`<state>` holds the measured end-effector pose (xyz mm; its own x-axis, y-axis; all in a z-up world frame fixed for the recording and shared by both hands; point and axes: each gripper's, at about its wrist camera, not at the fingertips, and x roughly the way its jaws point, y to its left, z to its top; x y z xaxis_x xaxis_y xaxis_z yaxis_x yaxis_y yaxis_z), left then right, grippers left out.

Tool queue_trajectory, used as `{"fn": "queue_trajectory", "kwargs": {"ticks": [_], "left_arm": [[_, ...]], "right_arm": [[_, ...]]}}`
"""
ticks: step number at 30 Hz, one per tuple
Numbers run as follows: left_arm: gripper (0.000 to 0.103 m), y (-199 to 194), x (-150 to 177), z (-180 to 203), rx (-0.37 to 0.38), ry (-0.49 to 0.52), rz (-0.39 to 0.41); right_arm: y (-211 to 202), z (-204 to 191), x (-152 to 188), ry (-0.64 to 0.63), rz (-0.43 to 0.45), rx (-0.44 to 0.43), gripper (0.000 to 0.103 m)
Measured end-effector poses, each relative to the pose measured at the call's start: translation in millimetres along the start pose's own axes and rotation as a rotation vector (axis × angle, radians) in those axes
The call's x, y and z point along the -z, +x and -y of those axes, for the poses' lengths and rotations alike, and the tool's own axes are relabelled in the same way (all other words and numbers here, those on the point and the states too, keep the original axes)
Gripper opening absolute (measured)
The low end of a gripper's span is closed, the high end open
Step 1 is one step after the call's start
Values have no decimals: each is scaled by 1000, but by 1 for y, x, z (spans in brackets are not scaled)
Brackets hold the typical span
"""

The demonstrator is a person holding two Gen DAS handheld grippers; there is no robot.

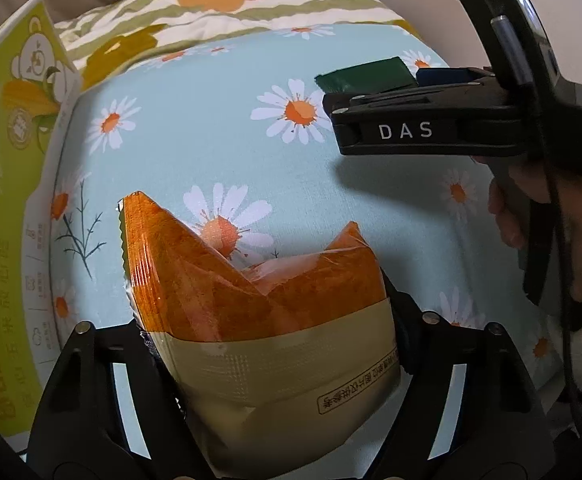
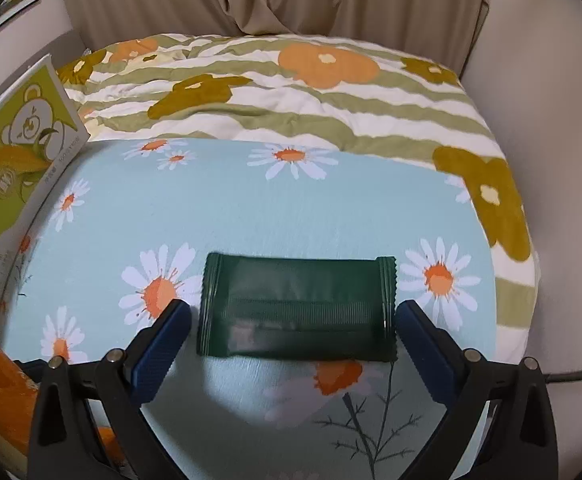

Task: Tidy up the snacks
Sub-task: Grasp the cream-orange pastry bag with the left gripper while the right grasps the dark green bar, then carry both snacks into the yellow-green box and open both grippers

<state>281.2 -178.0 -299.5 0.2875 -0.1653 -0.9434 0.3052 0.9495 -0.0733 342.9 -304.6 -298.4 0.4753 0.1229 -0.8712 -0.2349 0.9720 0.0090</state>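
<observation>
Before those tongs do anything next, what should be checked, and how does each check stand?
1. Left tongs grip the orange packet: ok, pads press its sides.
2. Green packet between the right tongs: ok.
3. Right tongs shut on it: not ok, gaps on both sides.
4. Green packet flat on the daisy cloth: ok.
5. Box open to take snacks: cannot tell.

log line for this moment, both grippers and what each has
left gripper: shut on orange snack bag | right gripper: open, straddling green packet on daisy cloth
</observation>
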Motion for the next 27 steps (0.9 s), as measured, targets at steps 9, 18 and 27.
{"fn": "queue_trajectory", "kwargs": {"ticks": [9,18,27], "left_arm": [[69,-3,-4,-19,92,-113,-3],[69,-10,-8,-34,119,-187,11],[69,-35,-19,-38,133,-216,59]], "right_arm": [[-2,-3,2,-35,58,-20,83],[-6,-8,3,-72,85,-52,62],[-33,-8,-7,-60,112,-83,62]]}}
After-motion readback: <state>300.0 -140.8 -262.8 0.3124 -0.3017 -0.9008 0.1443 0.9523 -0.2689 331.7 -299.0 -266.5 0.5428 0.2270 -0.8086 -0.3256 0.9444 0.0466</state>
